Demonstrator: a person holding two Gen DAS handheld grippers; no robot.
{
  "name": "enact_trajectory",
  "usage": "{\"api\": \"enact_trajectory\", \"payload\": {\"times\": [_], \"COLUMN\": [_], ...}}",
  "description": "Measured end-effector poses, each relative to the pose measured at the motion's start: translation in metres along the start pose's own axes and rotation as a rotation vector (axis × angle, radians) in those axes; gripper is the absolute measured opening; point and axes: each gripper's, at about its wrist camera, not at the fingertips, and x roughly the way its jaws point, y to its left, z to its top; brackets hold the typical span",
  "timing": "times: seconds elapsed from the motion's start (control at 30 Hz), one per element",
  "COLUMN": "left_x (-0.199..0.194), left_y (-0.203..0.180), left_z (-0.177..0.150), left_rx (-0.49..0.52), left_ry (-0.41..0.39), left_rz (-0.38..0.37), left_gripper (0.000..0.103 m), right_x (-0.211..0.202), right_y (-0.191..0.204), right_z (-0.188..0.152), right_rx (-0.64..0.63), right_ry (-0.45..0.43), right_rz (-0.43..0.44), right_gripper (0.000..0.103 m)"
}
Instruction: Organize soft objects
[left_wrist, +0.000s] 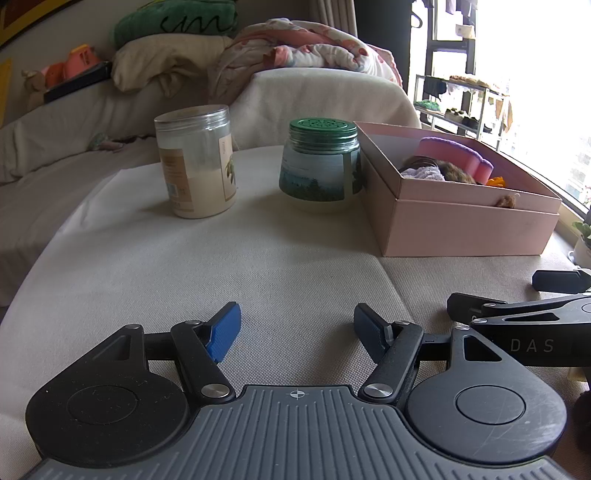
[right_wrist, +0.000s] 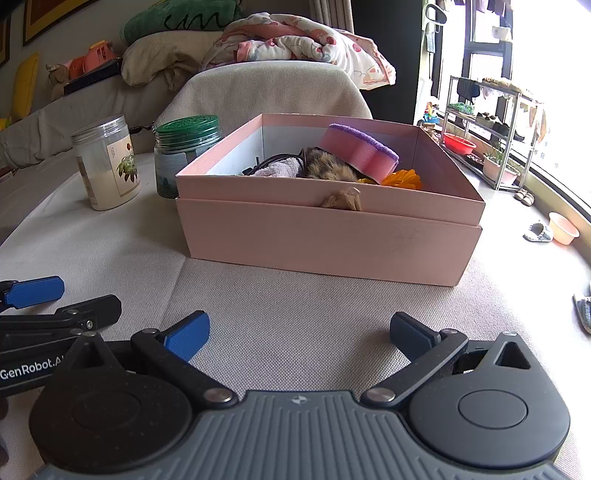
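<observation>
A pink cardboard box (right_wrist: 332, 240) (left_wrist: 469, 229) stands on the cloth-covered table. Inside lie a pink and purple sponge (right_wrist: 360, 151) (left_wrist: 456, 157), a brown furry toy (right_wrist: 325, 168) (left_wrist: 456, 171), a pale lilac cloth (right_wrist: 277, 168) (left_wrist: 423, 173) and an orange item (right_wrist: 404, 179). A small tan piece (right_wrist: 341, 201) hangs over the front wall. My left gripper (left_wrist: 297, 328) stands open over bare cloth, left of the box. My right gripper (right_wrist: 299, 332) stands open in front of the box, with nothing between its fingers.
A clear jar with white powder (left_wrist: 195, 162) (right_wrist: 107, 162) and a green-lidded glass jar (left_wrist: 319, 162) (right_wrist: 184, 147) stand left of the box. A covered sofa with pillows and blankets (right_wrist: 266, 48) lies behind. A shelf rack (right_wrist: 491, 125) stands by the window on the right.
</observation>
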Motion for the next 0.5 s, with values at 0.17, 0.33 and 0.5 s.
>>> {"api": "enact_trajectory", "payload": {"times": [0.17,0.33,0.5], "left_x": [-0.0001,0.0001,0.0006], "left_y": [-0.0006,0.0,0.0006], "left_z": [0.0002,0.0002,0.0], "left_rx": [0.0,0.0,0.0], "left_ry": [0.0,0.0,0.0], "left_rz": [0.0,0.0,0.0], "left_gripper": [0.073,0.073,0.073], "right_x": [-0.0005,-0.0005,-0.0006], "right_y": [-0.0001,0.0001,0.0001], "right_z": [-0.0001,-0.0001,-0.0001], "right_rx": [0.0,0.0,0.0], "right_ry": [0.0,0.0,0.0], "right_rz": [0.0,0.0,0.0], "right_gripper": [0.103,0.103,0.103]}}
